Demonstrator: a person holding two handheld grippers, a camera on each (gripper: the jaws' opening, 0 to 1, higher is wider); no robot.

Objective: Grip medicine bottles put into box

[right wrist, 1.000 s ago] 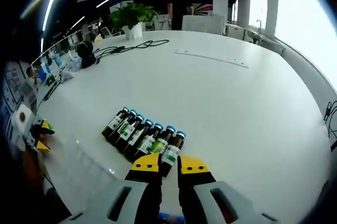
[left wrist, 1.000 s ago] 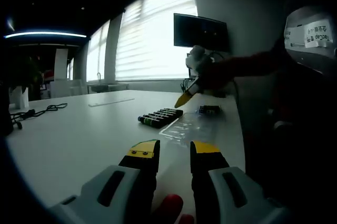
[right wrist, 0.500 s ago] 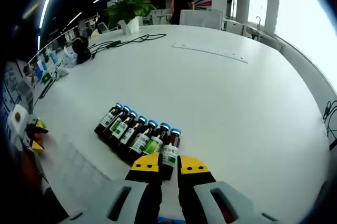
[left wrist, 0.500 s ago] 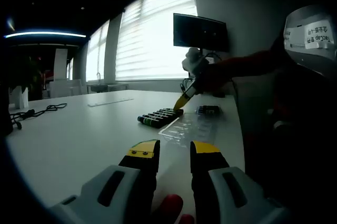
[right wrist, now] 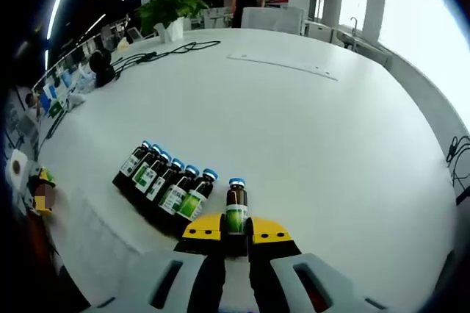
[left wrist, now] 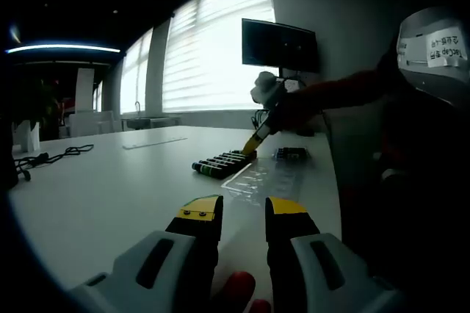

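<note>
- Brown glass medicine bottle [right wrist: 235,206], blue-capped with a green-and-white label, stands clamped between the yellow-tipped jaws of the right gripper [right wrist: 235,231], which are closed on its lower body; it sits apart from the others, just beside the row's near end.
- Row of bottles [right wrist: 163,184]: six counted in the right gripper view, lying side by side and touching, caps pointing away from the camera.
- Clear plastic box [left wrist: 270,174], seen in the left gripper view, lies flat just beside the row, near the table's edge.
- White table [right wrist: 308,137]: broad bare surface beyond and to the right of the row; its near edge runs close below the bottles.
- Left gripper [left wrist: 244,210] is held level above the table, well apart from the bottles; its jaws stand parted with nothing between them.
- In the left gripper view the right gripper's yellow tip meets the far end of the row, a sleeve [left wrist: 345,92] reaching in from the right.
- One black cable [right wrist: 165,51] and one potted plant [right wrist: 167,10] lie at the table's far side.
</note>
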